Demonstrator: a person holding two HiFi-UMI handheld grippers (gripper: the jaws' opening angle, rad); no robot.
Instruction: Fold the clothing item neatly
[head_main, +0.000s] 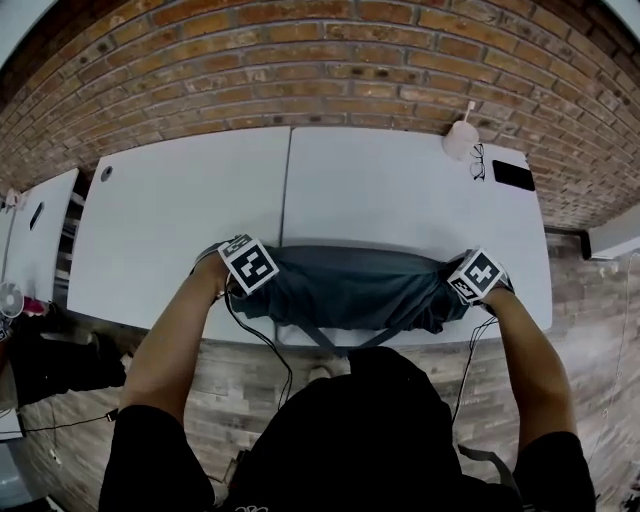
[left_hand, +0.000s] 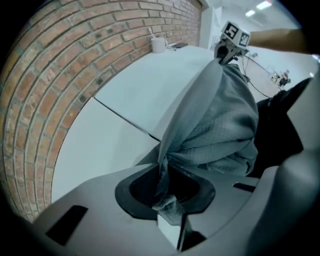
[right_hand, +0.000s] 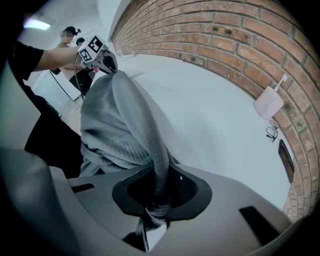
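A grey garment (head_main: 350, 290) hangs stretched between both grippers over the near edge of the white table (head_main: 180, 210). My left gripper (head_main: 240, 280) is shut on the garment's left end; in the left gripper view a bunched fold (left_hand: 215, 125) runs into the closed jaws (left_hand: 167, 200). My right gripper (head_main: 470, 285) is shut on the right end, where the cloth (right_hand: 115, 130) narrows to a twisted strip between the jaws (right_hand: 157, 205). Each gripper view shows the other gripper at the far end of the cloth: the right one (left_hand: 227, 47) and the left one (right_hand: 102, 60). The lower part of the garment droops off the table edge.
At the table's far right stand a white cup (head_main: 461, 140), a pair of glasses (head_main: 478, 162) and a black phone (head_main: 513, 175). A brick wall (head_main: 320, 60) runs behind the table. A second white table (head_main: 40, 230) sits at the left. Cables hang below the grippers.
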